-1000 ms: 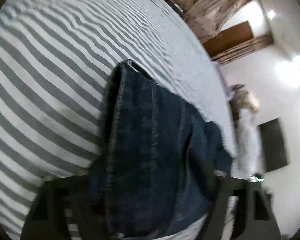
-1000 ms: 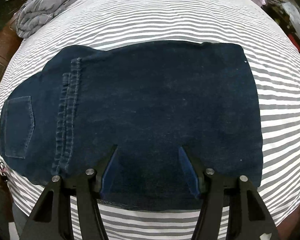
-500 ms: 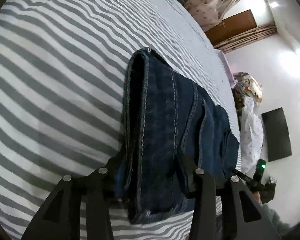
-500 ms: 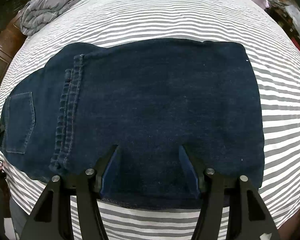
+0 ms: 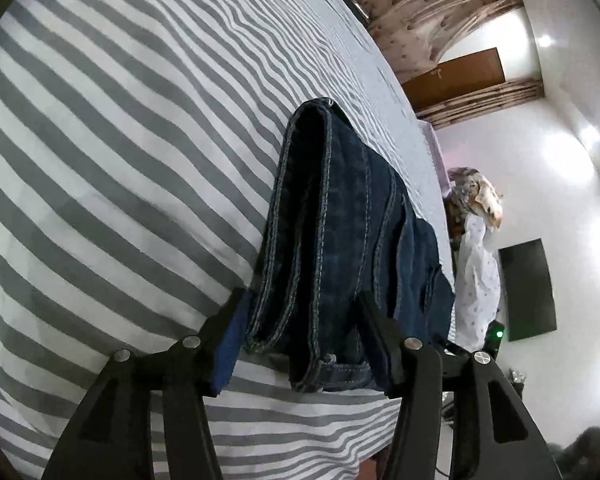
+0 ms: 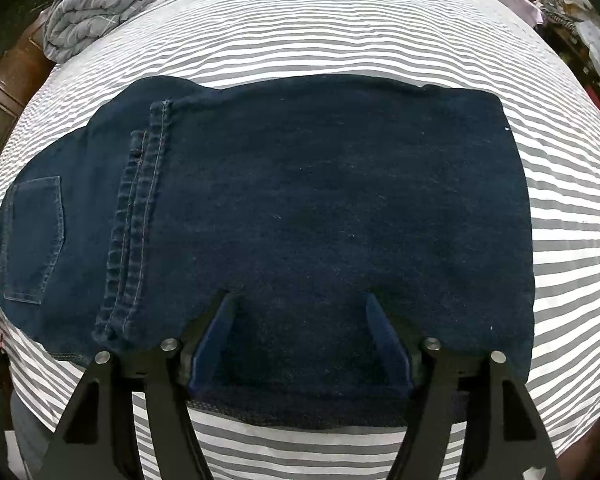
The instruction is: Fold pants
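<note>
Our left hand-held gripper (image 5: pixel 304 320) and right hand-held gripper (image 6: pixel 300 336) are opening astride folded jeans (image 6: pixel 320 208) on the striped bed (image 6: pixel 340 32); a grey quilt (image 6: pixel 100 4) lies beyond.

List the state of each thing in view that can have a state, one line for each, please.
Dark blue denim pants: folded in layers, lying flat on the bed.
Grey and white striped bed sheet: spread out, slightly wrinkled.
Grey quilted blanket: bunched up at the bed's far corner.
Left gripper: jaws opening, folded pants edge between them.
Right gripper: jaws opening, over the pants.
Brown wooden door: closed.
</note>
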`<control>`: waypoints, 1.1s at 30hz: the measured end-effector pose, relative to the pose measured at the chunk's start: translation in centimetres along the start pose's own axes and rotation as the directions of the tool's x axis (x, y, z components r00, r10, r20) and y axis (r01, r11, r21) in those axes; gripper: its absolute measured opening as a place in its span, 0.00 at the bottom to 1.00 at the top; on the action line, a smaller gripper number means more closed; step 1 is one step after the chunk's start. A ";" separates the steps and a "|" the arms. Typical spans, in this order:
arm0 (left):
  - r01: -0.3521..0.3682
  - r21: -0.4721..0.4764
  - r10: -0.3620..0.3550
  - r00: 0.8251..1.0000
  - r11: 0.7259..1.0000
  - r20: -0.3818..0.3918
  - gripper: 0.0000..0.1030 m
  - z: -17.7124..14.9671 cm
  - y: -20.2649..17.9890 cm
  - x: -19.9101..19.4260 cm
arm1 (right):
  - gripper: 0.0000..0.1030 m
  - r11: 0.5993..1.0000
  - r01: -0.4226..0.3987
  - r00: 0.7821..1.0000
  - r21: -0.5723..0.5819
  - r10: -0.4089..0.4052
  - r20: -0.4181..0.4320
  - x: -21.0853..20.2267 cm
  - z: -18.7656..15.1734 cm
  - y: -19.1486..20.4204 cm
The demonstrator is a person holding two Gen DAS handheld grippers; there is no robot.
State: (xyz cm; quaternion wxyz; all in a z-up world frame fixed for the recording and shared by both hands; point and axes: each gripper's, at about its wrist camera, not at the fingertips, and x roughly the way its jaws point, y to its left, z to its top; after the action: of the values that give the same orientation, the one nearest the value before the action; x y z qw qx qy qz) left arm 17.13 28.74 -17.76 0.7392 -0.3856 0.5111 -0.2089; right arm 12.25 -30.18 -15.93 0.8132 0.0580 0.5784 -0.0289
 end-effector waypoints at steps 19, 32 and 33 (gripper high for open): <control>0.067 -0.087 -0.064 0.997 0.994 0.032 0.63 -0.8 2.2 -0.9 | 0.69 1.000 0.013 1.000 -0.001 -0.013 0.011 0.3 0.2 0.3; -0.165 0.048 0.156 0.977 0.985 0.148 0.35 -1.0 -6.2 -0.8 | 0.69 1.000 -0.006 1.000 0.002 0.006 0.029 0.2 -0.2 0.1; -0.148 0.059 0.138 0.978 0.987 0.154 0.35 -1.1 -7.1 -1.1 | 0.69 1.000 -0.010 0.999 0.002 0.010 0.031 0.1 -0.3 0.0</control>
State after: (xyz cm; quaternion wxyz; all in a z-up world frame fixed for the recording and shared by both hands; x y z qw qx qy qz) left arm 16.34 24.77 -11.73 0.8014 -0.3362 0.4733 -0.1435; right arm 12.06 -30.13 -16.15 0.8222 0.0615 0.5653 -0.0262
